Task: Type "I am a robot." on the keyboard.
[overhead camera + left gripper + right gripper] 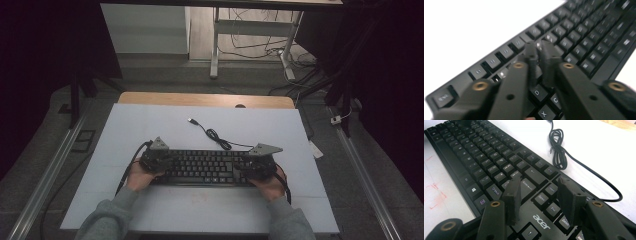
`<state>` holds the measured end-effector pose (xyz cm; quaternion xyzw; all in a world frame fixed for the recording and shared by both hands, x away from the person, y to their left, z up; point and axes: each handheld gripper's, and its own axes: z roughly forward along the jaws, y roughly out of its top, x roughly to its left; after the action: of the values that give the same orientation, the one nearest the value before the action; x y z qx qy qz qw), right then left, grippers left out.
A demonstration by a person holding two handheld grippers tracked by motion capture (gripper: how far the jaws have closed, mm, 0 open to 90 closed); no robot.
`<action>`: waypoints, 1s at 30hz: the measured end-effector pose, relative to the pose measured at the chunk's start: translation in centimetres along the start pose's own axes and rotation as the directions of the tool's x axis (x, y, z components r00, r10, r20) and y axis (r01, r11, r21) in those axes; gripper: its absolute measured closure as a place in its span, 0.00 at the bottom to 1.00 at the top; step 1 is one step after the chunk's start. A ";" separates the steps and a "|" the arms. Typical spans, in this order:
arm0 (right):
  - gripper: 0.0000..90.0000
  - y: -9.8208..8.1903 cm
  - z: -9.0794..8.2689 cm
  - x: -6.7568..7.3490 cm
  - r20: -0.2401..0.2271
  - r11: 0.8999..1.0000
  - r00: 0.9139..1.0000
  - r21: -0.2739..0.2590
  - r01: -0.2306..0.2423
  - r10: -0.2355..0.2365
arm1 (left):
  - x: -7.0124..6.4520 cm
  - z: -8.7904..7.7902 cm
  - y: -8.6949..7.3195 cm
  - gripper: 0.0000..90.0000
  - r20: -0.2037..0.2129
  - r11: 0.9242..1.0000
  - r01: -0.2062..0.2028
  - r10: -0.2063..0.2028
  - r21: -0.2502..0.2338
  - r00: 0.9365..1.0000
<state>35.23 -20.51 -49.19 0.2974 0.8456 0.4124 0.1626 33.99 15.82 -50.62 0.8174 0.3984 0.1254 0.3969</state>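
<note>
The keyboard (202, 167) lies near the table's (150, 125) near edge. The left gripper (539, 51), almost clenched, holds nothing over the keys; the right gripper (541, 187) is released. Press one key straight down, gently.

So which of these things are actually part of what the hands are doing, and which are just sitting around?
Part of the job:
- black keyboard
- left gripper, jaws nearly closed over the keys
- right gripper, jaws apart over the keys

Just lying about:
- keyboard's cable, loosely coiled
- white table
</note>
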 end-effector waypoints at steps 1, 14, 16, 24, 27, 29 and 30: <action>0.60 0.0 0.0 0.0 0.000 1.000 1.000 0.000 0.000 0.000 | 0.0 -0.3 0.0 0.83 -0.002 1.000 0.009 -0.009 -0.016 1.000; 0.60 0.0 0.0 0.0 0.002 1.000 1.000 0.002 0.001 -0.001 | 0.3 -3.2 -0.3 0.39 0.010 0.999 0.033 -0.033 -0.033 0.999; 0.60 0.0 0.0 0.0 0.000 1.000 1.000 -0.001 0.002 -0.002 | 0.4 -3.3 -0.4 0.37 0.008 0.999 0.036 -0.036 -0.033 0.999; 0.60 0.0 0.0 0.0 0.002 1.000 1.000 0.003 0.006 -0.006 | 0.6 -3.5 -0.5 0.35 0.007 0.999 0.042 -0.042 -0.031 0.999; 0.60 0.0 0.1 0.0 0.002 1.000 1.000 0.003 0.007 -0.007 | 0.6 -3.4 -0.5 0.35 0.006 0.999 0.041 -0.041 -0.025 0.999; 0.60 0.0 0.1 0.1 0.001 1.000 1.000 0.004 0.006 -0.006 | 0.6 -3.4 -0.5 0.35 0.007 0.999 0.039 -0.038 -0.023 0.999; 0.60 0.0 0.0 0.1 0.001 1.000 1.000 0.003 0.006 -0.006 | 0.6 -3.3 -0.5 0.35 0.005 0.999 0.037 -0.037 -0.022 0.999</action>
<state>35.22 -20.44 -49.20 0.2955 0.8470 0.4104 0.1638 32.36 18.26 -48.85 0.8057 0.4111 0.1205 0.4090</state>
